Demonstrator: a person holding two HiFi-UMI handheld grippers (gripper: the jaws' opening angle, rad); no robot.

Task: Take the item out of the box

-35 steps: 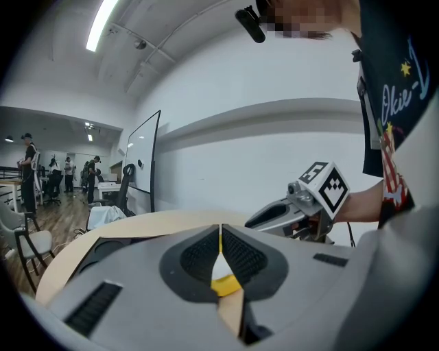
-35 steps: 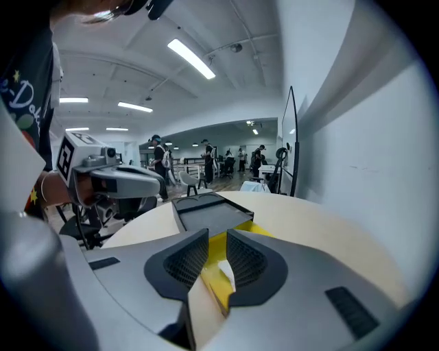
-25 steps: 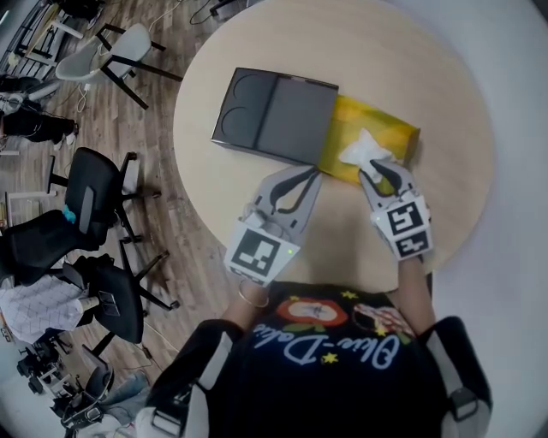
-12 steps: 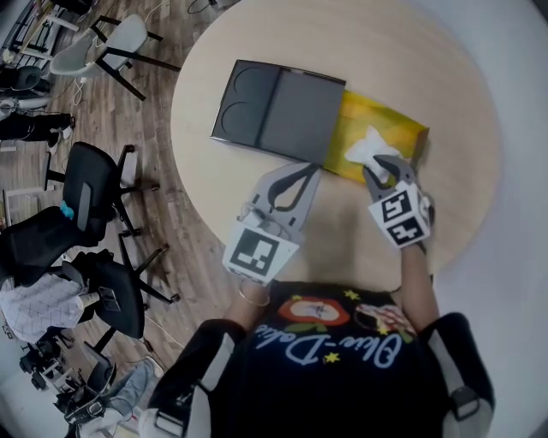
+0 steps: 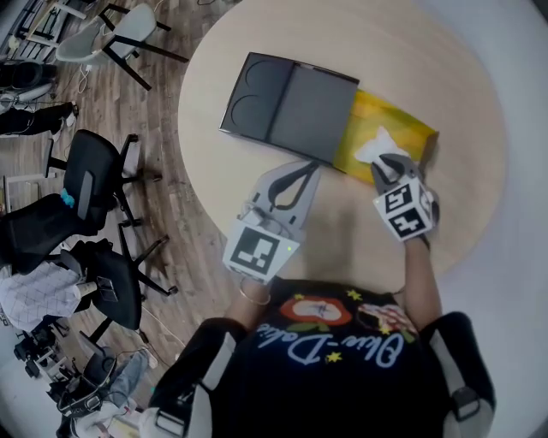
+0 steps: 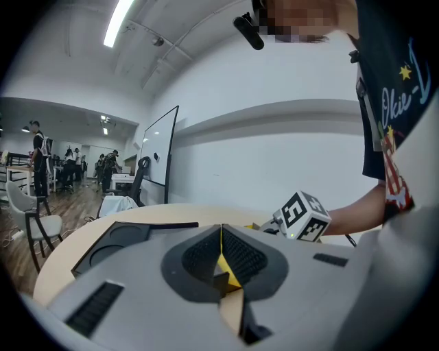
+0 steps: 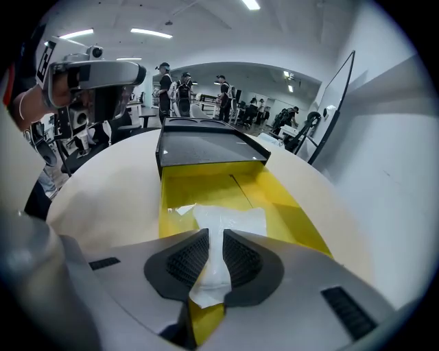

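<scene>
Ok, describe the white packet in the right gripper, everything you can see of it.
The white packet is a thin, flat pouch of what looks like crinkly, slightly see-through plastic. The right gripper pinches its near end between its jaws, so that end is squeezed narrow. The far end fans out wider over the floor of the yellow tray, which is slid out of the dark box on the round table. Whether the far end rests on the tray cannot be told.

Likely open office: swivel chairs [image 5: 92, 177], whiteboard [image 6: 164, 156], ceiling strip lights [image 6: 121, 20].
</scene>
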